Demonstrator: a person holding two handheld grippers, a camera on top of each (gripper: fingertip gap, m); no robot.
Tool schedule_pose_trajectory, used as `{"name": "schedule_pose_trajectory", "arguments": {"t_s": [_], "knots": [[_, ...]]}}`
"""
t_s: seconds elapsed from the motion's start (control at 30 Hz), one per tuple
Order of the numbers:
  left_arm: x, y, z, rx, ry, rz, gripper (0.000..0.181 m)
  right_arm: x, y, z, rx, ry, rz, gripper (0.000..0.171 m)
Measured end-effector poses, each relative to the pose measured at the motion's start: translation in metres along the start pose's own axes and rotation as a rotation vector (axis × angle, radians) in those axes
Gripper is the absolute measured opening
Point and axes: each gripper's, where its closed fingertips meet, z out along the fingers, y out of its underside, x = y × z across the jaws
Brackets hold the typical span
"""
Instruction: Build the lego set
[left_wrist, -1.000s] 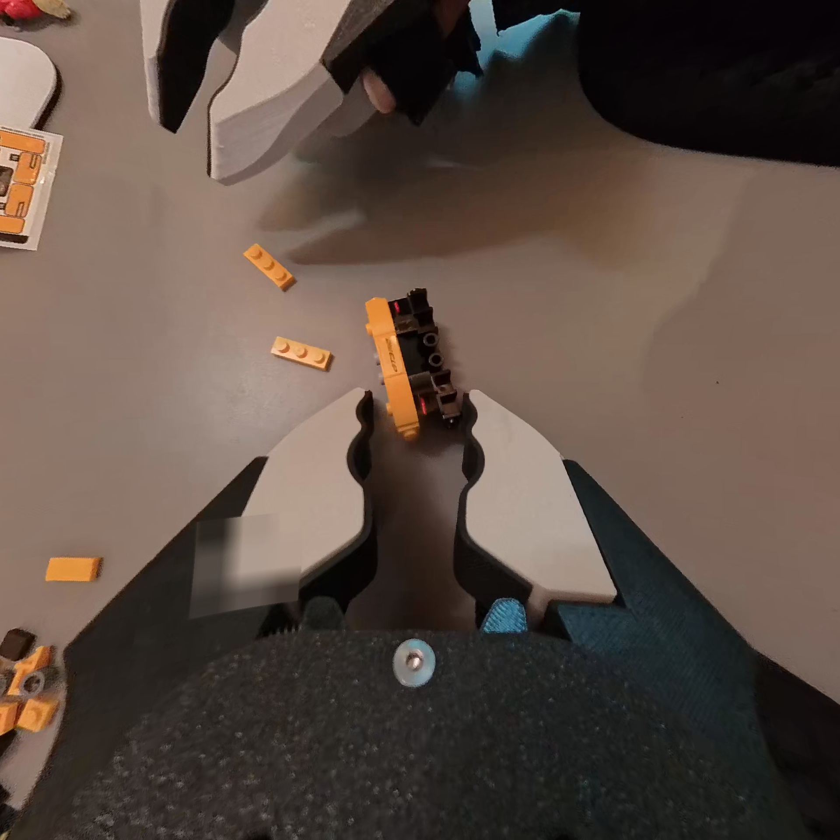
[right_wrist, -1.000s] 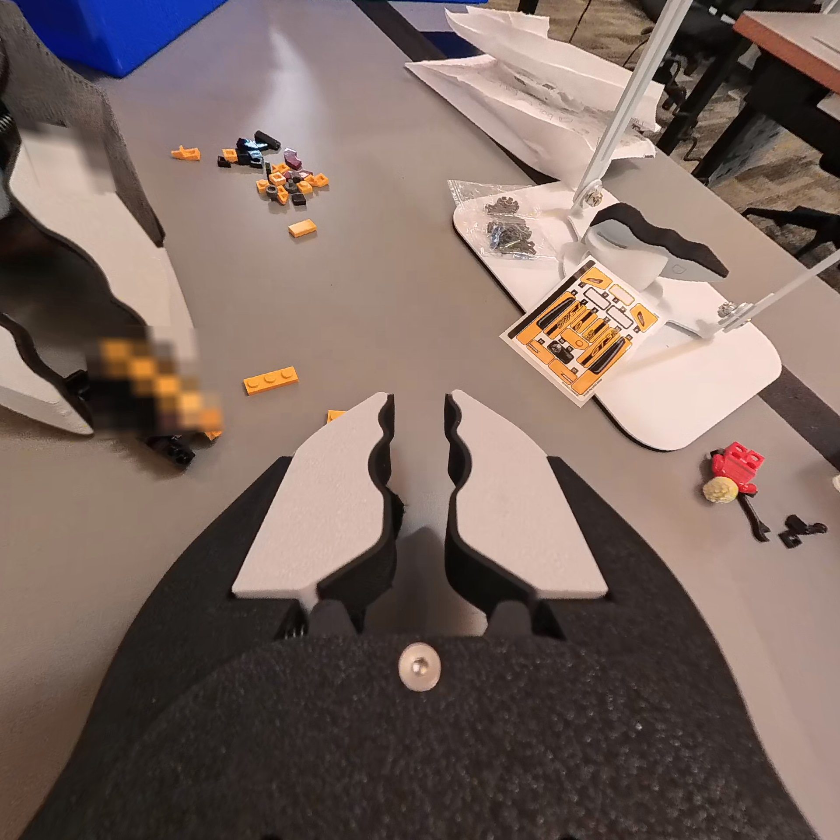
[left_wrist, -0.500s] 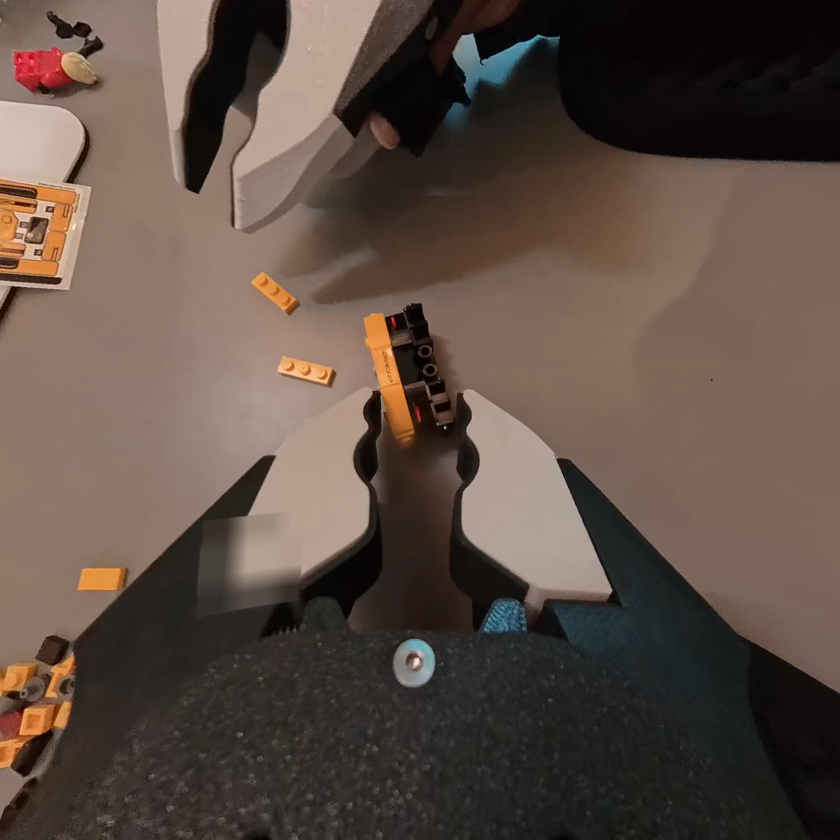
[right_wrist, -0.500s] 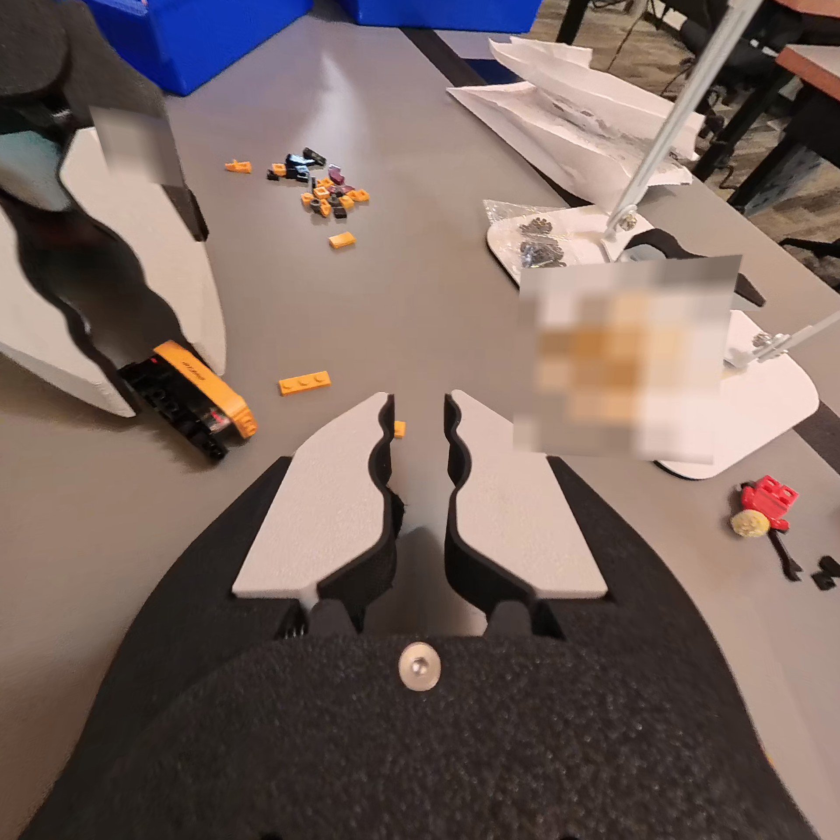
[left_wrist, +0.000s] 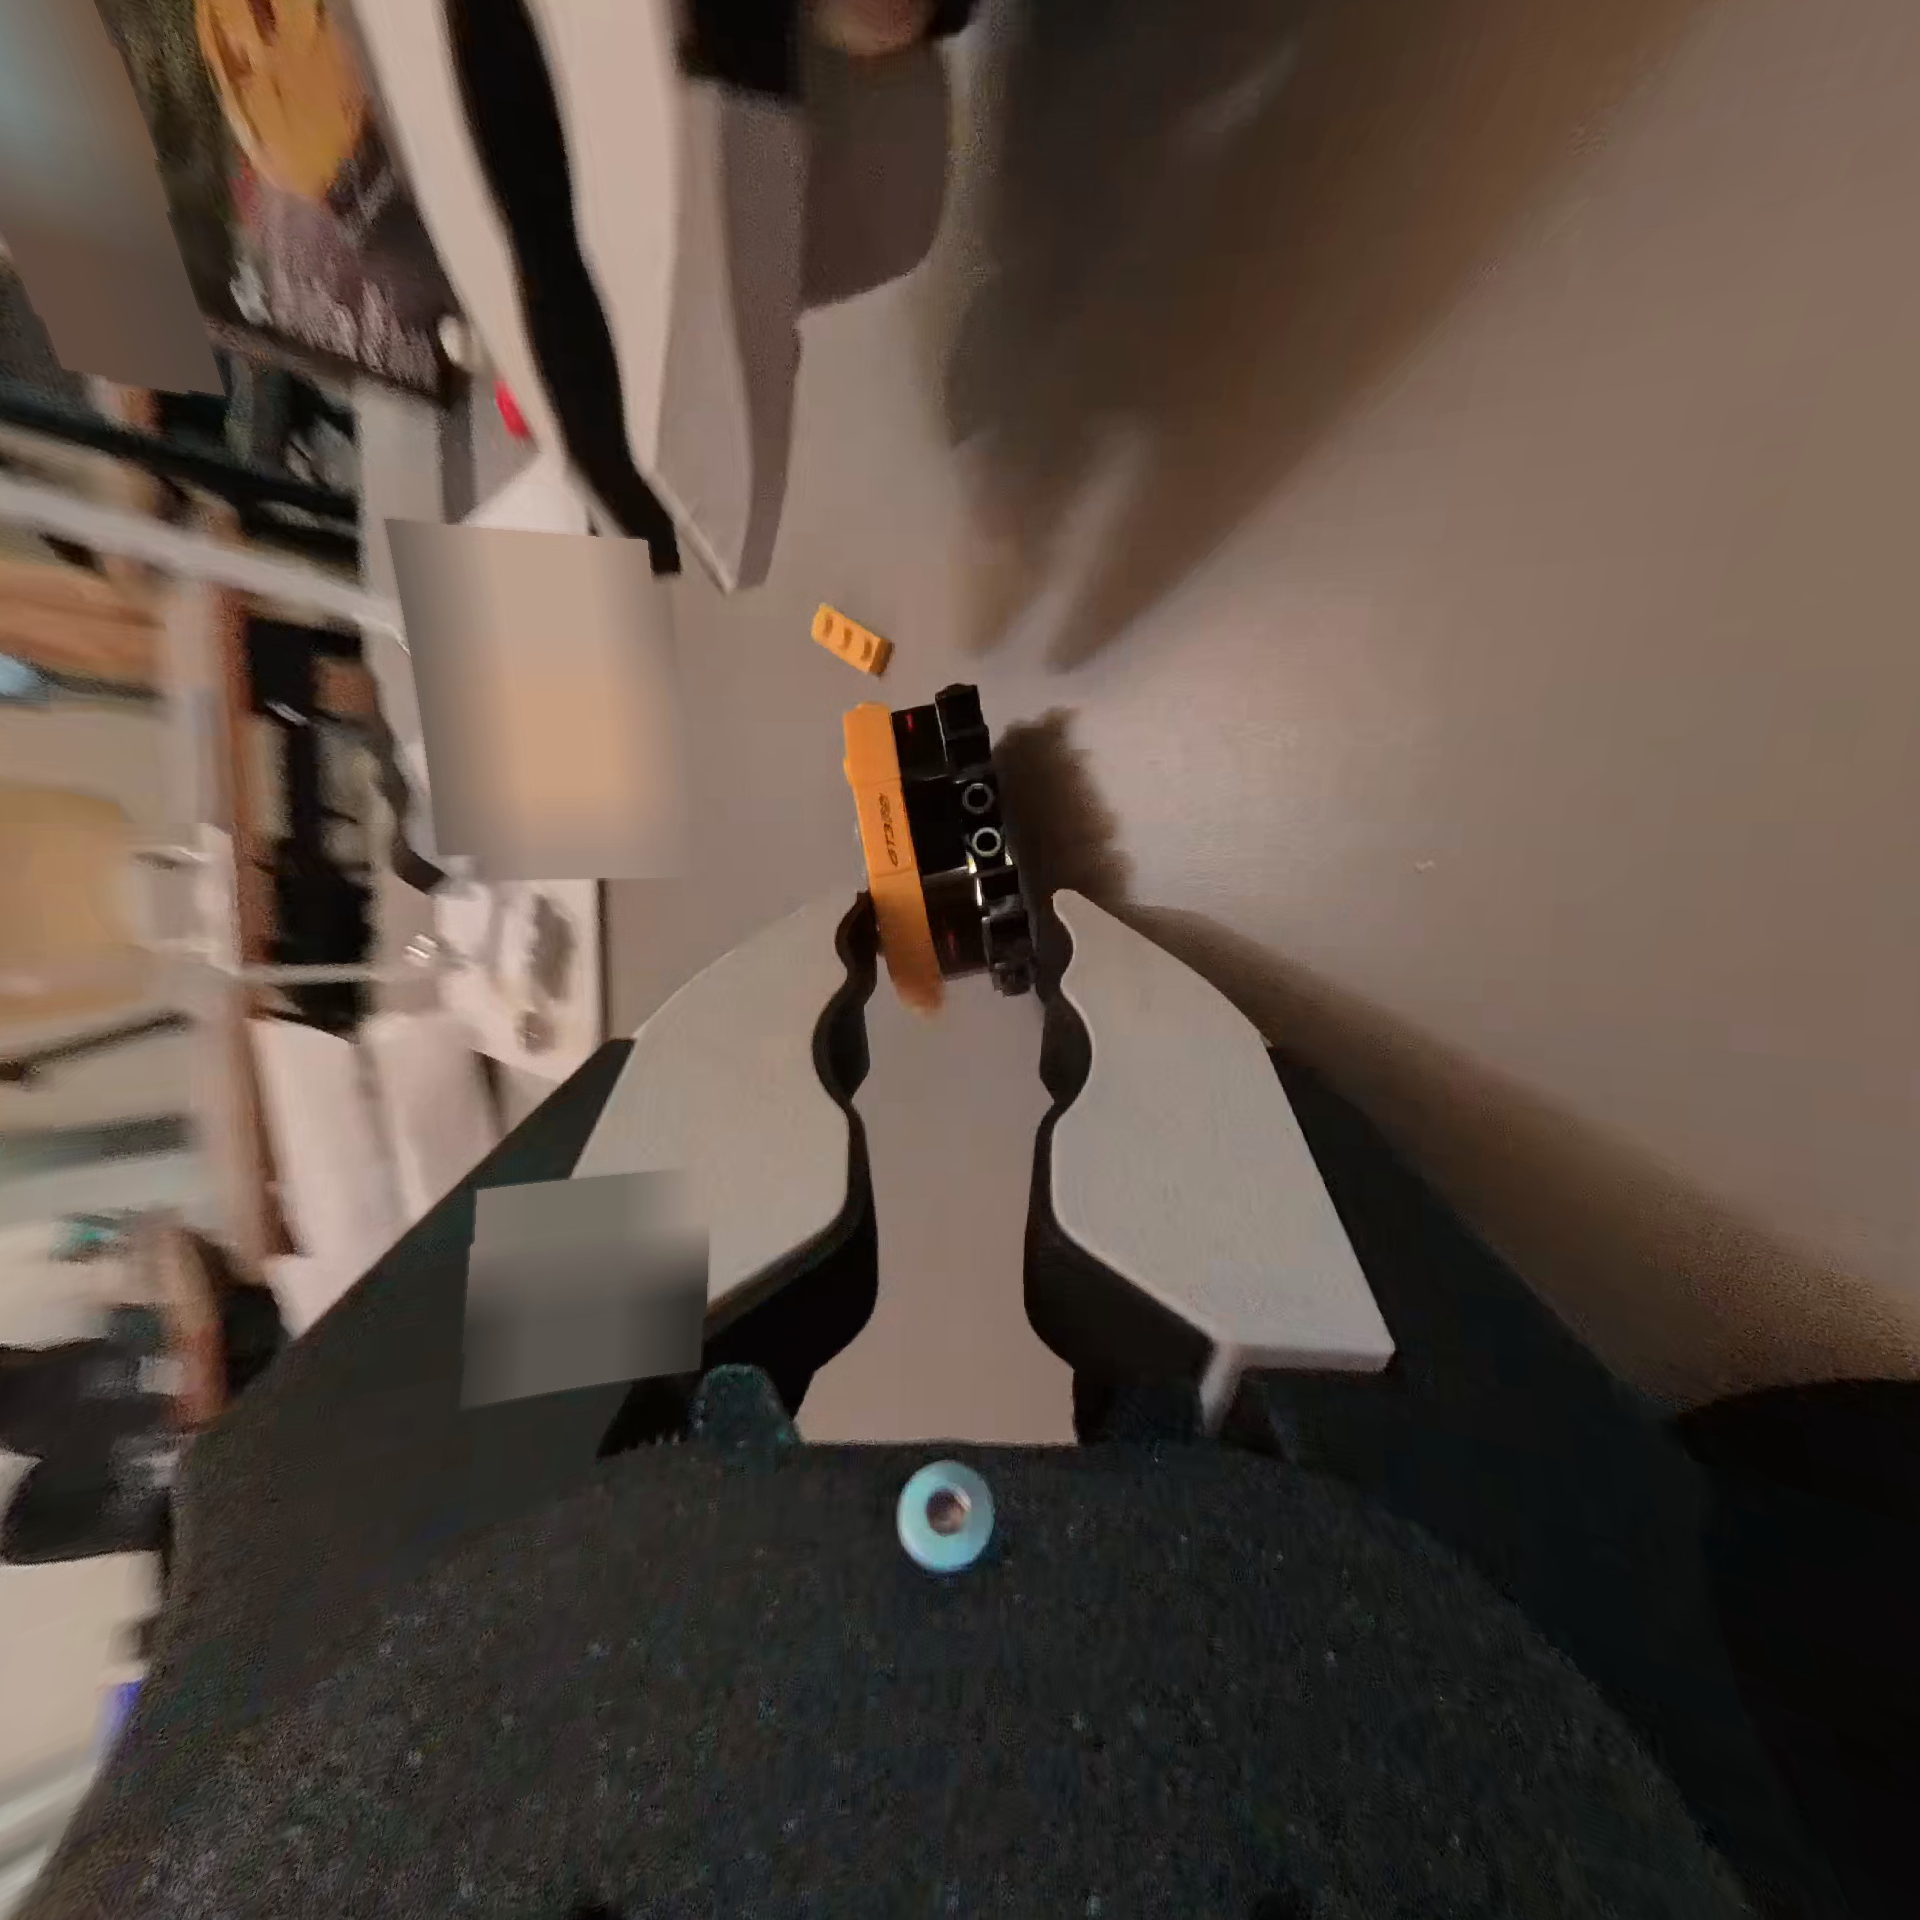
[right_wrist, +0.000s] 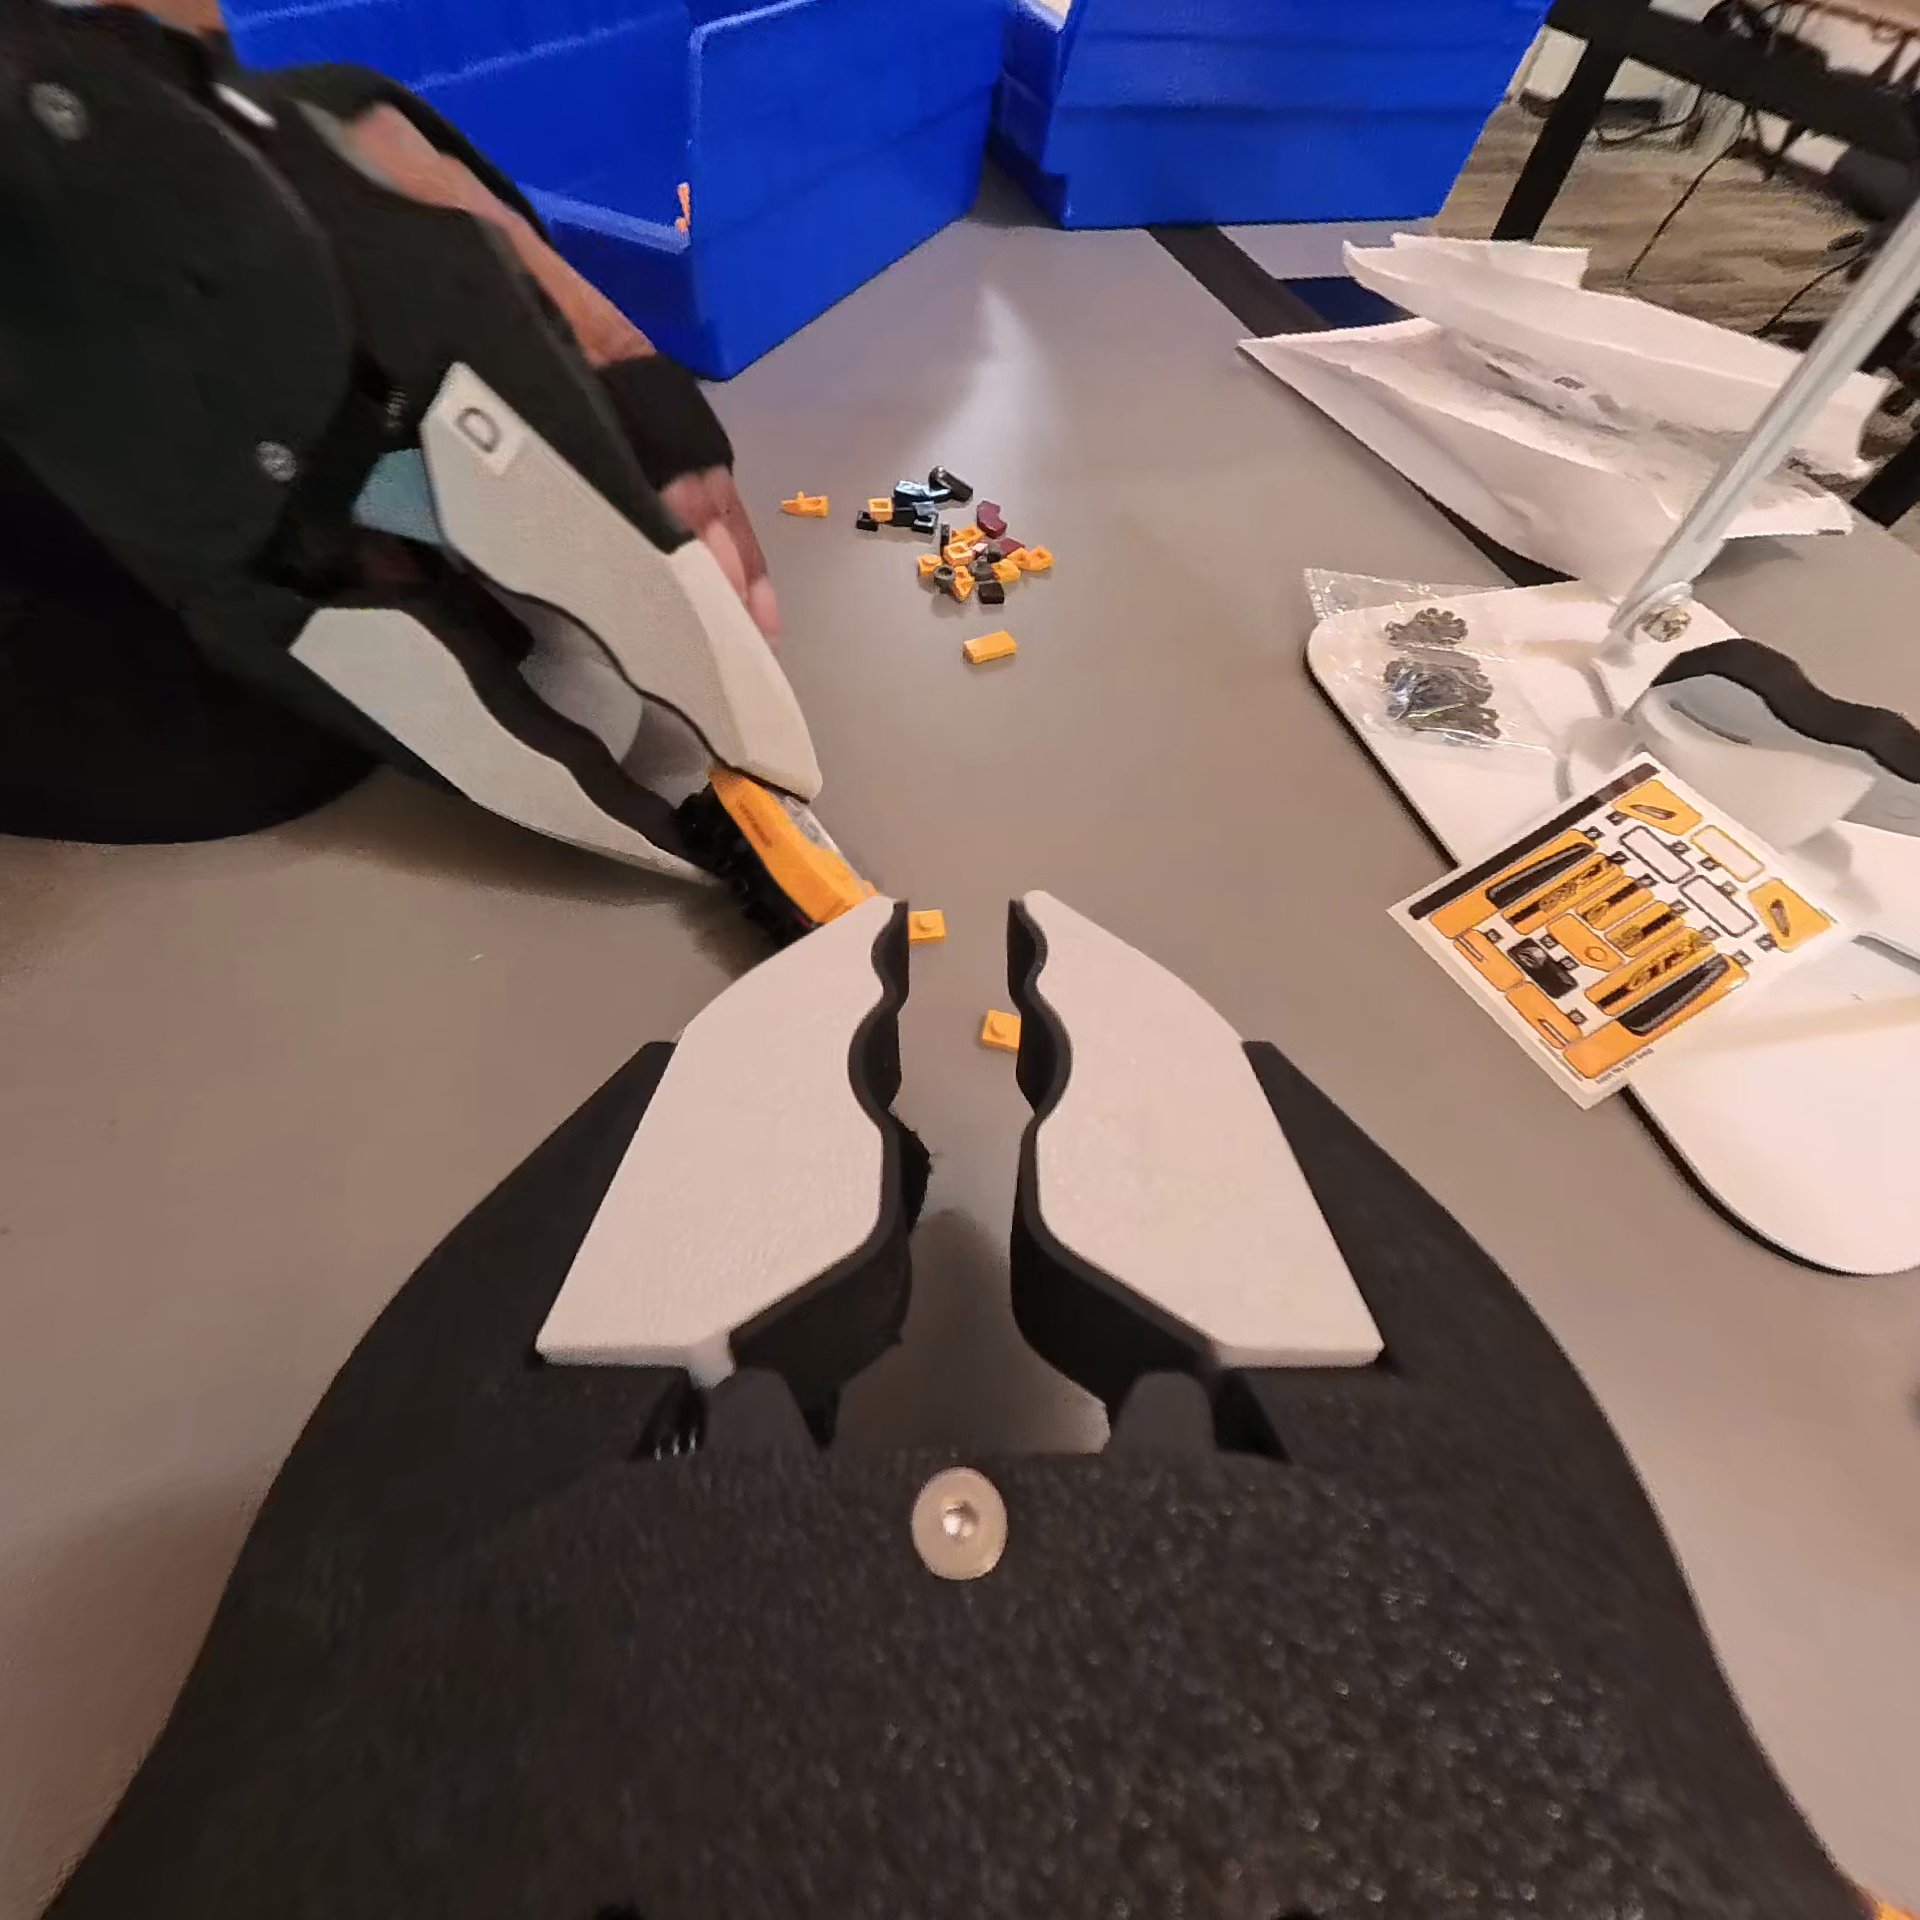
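Fingers of the left gripper (left_wrist: 951, 951) clamp the orange-and-black lego car (left_wrist: 930, 842); the right gripper (right_wrist: 956, 914) hovers slightly parted, empty.

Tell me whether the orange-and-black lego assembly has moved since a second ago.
Yes. In the right wrist view the lego assembly, gripped by the left gripper, has shifted rightward toward the sticker sheet.

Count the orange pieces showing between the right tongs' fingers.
2. The farther orange piece lies at the fingertips beside the left finger; the nearer orange piece lies against the right finger. The right tongs may hide others.
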Motion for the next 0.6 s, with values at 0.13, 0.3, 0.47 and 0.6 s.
{"name": "schedule_pose_trajectory", "arguments": {"t_s": [0.13,0.3,0.47,0.6], "knots": [[0.008,-0.012,-0.004,0.021,-0.014,0.143,0.029,-0.007,0.003,0.002,-0.019,-0.042,-0.005,0.018],[0.019,-0.022,-0.009,0.108,0.081,0.09,0.042,-0.016,0.006,0.004,-0.041,-0.086,-0.024,0.018],[0.021,-0.032,-0.023,0.26,0.253,-0.175,0.048,-0.023,0.007,0.003,-0.049,-0.123,-0.031,0.018],[0.012,-0.023,-0.021,0.316,0.346,-0.423,0.051,-0.033,0.011,0.0,-0.077,-0.19,-0.033,0.018]]}}
